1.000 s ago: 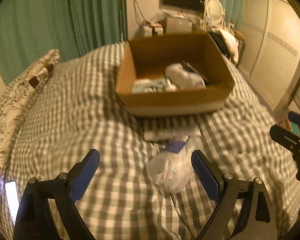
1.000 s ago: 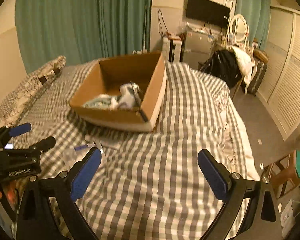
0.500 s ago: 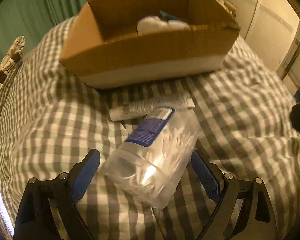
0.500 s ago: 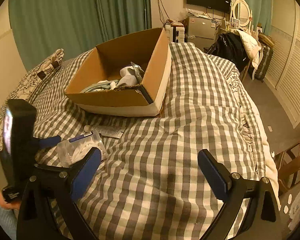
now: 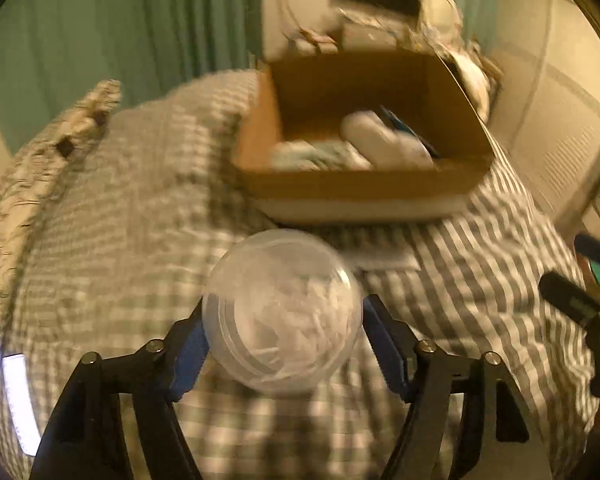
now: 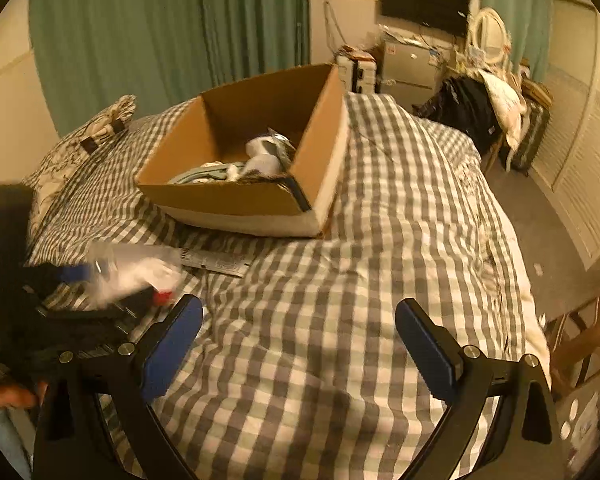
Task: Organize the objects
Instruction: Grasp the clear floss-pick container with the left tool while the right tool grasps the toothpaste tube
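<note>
Left jaws have just been closing and now clamp the clear tub [image 5: 281, 312] of cotton swabs between the blue pads; the left gripper [image 5: 284, 350] has it raised off the bed [image 6: 340, 300]. Half a second ago it lay on the checked cover. Right gripper [image 6: 299, 340] jaws wide, nothing held. Next, probably: carry to the cardboard box [image 5: 364, 192]. The tube [image 6: 216, 262] is left beside the box.

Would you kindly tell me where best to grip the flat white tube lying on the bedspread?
Probably across its narrow width near the middle, from above: the tube lies flat on the bedspread, its long axis running beside the cardboard box, leaving only its sides graspable.
</note>
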The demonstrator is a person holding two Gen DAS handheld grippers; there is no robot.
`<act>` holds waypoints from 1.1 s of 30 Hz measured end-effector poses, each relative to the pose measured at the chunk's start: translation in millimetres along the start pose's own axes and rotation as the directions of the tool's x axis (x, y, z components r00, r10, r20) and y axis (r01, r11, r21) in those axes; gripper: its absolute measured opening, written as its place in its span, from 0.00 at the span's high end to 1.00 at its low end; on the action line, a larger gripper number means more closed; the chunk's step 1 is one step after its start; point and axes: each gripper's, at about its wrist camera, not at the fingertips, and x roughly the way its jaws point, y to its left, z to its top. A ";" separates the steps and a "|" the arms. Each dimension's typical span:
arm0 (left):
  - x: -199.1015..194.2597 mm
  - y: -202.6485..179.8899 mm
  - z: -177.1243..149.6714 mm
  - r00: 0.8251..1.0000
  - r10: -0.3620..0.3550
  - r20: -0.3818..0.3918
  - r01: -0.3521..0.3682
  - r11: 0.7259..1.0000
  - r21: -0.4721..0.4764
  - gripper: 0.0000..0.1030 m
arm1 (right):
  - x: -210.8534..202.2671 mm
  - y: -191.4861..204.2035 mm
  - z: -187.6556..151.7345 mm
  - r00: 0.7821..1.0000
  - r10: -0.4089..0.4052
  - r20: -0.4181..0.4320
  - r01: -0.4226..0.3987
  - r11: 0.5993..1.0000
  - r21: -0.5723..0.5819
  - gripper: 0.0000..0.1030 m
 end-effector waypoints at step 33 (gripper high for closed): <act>13.7 84.7 -12.1 0.997 0.071 0.000 -0.070 0.993 -0.098 0.36 | 197.5 140.0 27.8 0.933 -0.156 -0.325 0.002 0.904 -0.427 0.42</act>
